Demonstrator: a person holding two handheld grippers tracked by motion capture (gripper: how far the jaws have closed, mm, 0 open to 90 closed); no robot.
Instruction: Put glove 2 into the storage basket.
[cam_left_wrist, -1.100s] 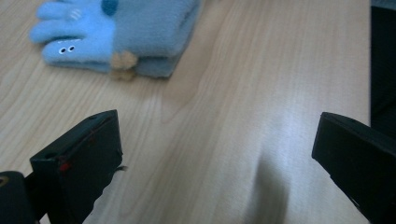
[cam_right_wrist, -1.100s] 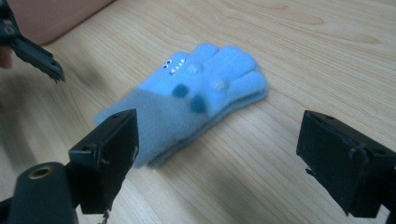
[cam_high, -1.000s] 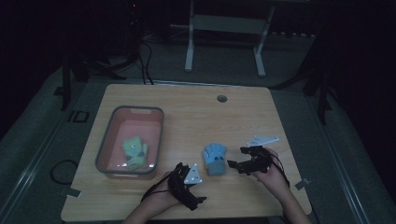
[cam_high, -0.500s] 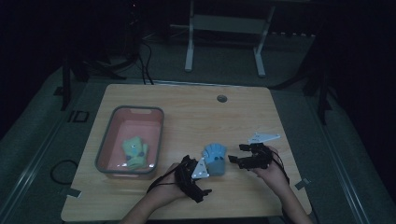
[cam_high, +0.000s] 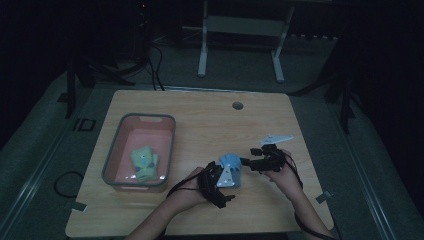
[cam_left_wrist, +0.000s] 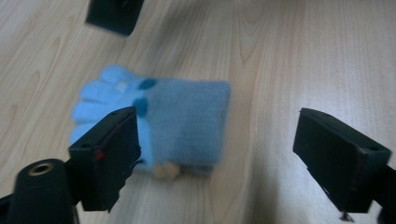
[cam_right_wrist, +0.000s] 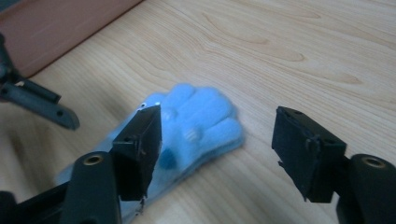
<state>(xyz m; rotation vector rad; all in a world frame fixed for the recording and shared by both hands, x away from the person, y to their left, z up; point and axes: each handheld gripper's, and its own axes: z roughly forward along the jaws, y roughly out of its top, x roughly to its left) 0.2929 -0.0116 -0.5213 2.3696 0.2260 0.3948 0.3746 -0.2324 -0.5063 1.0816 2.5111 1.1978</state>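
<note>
A light blue glove lies flat on the wooden table, near the front. My left gripper comes at its cuff end from the near left. In the left gripper view the glove lies partly between the jaws of the left gripper, which have just been closing, and the pads stay off it. My right gripper reaches in from the right. Its jaws have just been closing too. The right gripper straddles the glove's finger end without touching it.
A pink tray with a grey rim stands at the left and holds green gloves. Its wall shows beyond the blue glove. A small round hole sits near the table's far edge.
My left gripper has moved right and a little away from me, up to the glove. My right gripper has moved left toward the glove. Both pairs of jaws stand narrower.
</note>
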